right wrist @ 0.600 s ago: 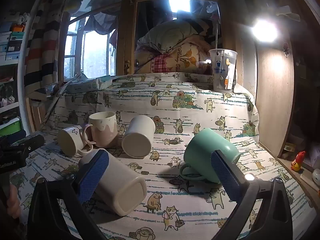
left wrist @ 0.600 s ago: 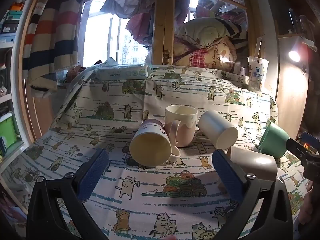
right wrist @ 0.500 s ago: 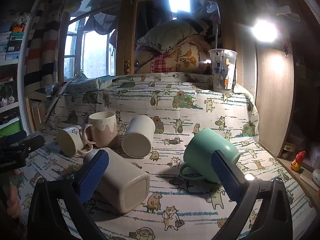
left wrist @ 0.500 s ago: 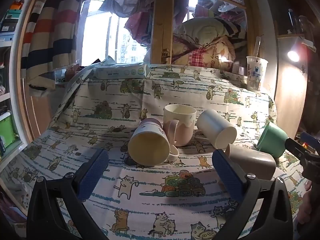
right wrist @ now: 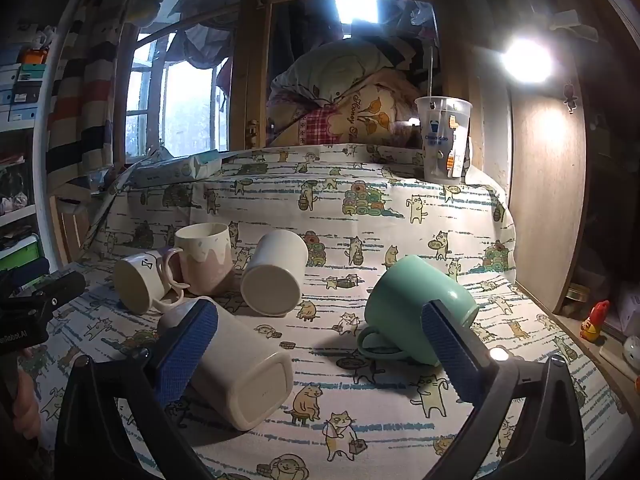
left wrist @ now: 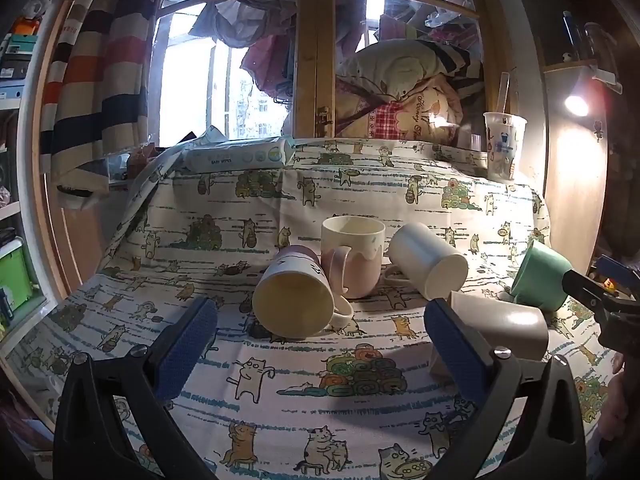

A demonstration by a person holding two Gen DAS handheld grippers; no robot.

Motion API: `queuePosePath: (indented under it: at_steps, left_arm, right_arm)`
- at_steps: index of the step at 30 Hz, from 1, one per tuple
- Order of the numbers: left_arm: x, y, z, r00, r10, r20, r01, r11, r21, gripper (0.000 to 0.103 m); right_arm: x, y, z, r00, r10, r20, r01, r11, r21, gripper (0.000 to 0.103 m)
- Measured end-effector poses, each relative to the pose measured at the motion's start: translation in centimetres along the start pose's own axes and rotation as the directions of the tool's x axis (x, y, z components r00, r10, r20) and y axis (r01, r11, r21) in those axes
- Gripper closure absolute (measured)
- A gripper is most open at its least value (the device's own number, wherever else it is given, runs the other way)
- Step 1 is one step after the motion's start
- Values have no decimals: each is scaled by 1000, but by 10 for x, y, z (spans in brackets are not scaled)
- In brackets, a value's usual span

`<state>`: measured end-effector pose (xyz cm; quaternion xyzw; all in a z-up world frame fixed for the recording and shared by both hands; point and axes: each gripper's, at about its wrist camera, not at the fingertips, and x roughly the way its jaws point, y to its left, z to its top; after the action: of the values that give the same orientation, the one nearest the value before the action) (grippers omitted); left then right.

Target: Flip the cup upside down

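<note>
Several mugs sit on the cat-print cloth (left wrist: 280,396). A pink-and-cream mug (left wrist: 352,256) stands upright; it also shows in the right wrist view (right wrist: 206,258). A cream mug with a pink base (left wrist: 294,300) lies on its side, mouth toward me. A white mug (left wrist: 428,264), a beige mug (left wrist: 500,324) and a green mug (right wrist: 416,308) lie on their sides. My left gripper (left wrist: 320,352) is open and empty, in front of the cream mug. My right gripper (right wrist: 320,352) is open and empty, between the beige mug (right wrist: 240,368) and the green mug.
A clear plastic cup (left wrist: 502,146) stands at the back right on the raised ledge. A wipes pack (left wrist: 240,156) lies at the back left. A wooden wall (right wrist: 548,216) borders the right side. A small red figure (right wrist: 594,320) sits beyond the table's right edge.
Both grippers have shifted only slightly; the view has barely changed. No mug has moved.
</note>
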<state>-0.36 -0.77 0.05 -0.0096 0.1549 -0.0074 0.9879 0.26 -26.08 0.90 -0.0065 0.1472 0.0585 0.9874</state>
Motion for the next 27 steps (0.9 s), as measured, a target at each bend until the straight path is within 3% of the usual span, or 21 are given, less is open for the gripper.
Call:
queuePosePath:
  at_steps: [27]
  left_arm:
    - [1, 0, 1, 1000, -2, 0, 2, 1000, 1, 0]
  right_arm:
    - [1, 0, -1, 1000, -1, -2, 1, 1000, 0, 0]
